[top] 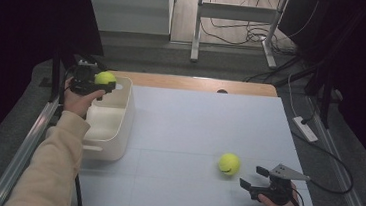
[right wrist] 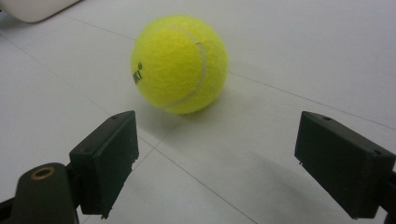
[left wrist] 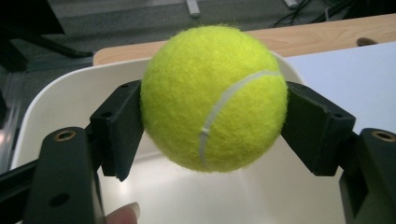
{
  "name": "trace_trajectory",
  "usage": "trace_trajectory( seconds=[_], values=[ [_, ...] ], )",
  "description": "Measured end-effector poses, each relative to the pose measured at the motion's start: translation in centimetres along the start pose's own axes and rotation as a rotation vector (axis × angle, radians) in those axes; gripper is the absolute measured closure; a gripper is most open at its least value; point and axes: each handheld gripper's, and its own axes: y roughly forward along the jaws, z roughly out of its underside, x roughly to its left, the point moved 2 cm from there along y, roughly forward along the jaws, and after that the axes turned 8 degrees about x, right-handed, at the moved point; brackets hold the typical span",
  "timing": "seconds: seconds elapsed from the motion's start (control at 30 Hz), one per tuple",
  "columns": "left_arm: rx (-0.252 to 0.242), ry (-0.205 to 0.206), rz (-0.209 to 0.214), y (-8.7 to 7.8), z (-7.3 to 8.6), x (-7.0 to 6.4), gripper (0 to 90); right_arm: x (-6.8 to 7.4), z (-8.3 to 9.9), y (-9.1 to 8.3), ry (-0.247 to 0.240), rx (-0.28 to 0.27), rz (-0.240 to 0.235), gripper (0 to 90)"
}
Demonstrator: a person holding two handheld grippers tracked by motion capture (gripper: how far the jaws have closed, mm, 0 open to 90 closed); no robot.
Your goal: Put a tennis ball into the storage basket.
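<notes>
- High view: one tennis ball [top: 105, 78] is held by the left gripper [top: 97, 82] over the white bin [top: 119, 122]; a second tennis ball [top: 229, 164] lies on the table [top: 193, 129], near the right gripper [top: 257, 179].
- Left gripper view: the held ball is pinched between both jaws, above the bin's interior.
- Right gripper view: jaws are spread wide, the second ball just ahead, untouched.

The table [top: 202, 84] is made of light wood, and a big white sheet [top: 203, 130] covers most of its top. Around it the floor [top: 175, 57] is grey. Farther back there is a metal frame [top: 238, 17] with thin legs, and black cables [top: 237, 35] lie tangled under it. A white power strip [top: 305, 129] sits on the floor to the right. Dark curtains [top: 22, 28] hang on both sides. The room is dim.
</notes>
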Motion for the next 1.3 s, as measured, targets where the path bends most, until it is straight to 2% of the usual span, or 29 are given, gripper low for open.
trace_trajectory(
  seconds=[0.17, 0.63, 0.8, 0.87, 1.0, 1.23, 1.3],
  values=[
    [0.033, 0.002, -0.031, 0.5, 0.3, 0.5, 26.5, 0.0, 0.0, 0.0, -0.002, 0.002, 0.002, 13.4],
    [0.031, -0.006, -0.058, 0.6, 0.4, 0.8, 24.7, 0.0, 0.0, 0.0, -0.001, 0.001, 0.000, 13.4],
    [-0.014, -0.011, -0.015, -0.2, 0.2, 0.4, 17.4, 0.0, 0.0, 0.0, 0.001, 0.000, 0.000, 13.3],
    [-0.026, 0.002, 0.012, -0.5, 0.2, 0.1, 16.3, 0.0, 0.0, 0.0, -0.002, 0.000, 0.001, 13.3],
    [-0.049, 0.026, 0.055, -0.8, 0.2, -0.5, 15.4, 0.0, 0.0, 0.0, -0.002, 0.003, 0.003, 13.3],
    [-0.074, 0.051, 0.101, -1.3, 0.1, -1.3, 15.4, 0.0, 0.0, 0.0, 0.000, 0.000, 0.001, 13.0],
    [-0.085, 0.070, 0.128, -1.7, 0.2, -1.8, 15.4, 0.0, 0.0, 0.0, 0.000, -0.001, 0.001, 13.0]
  ],
)
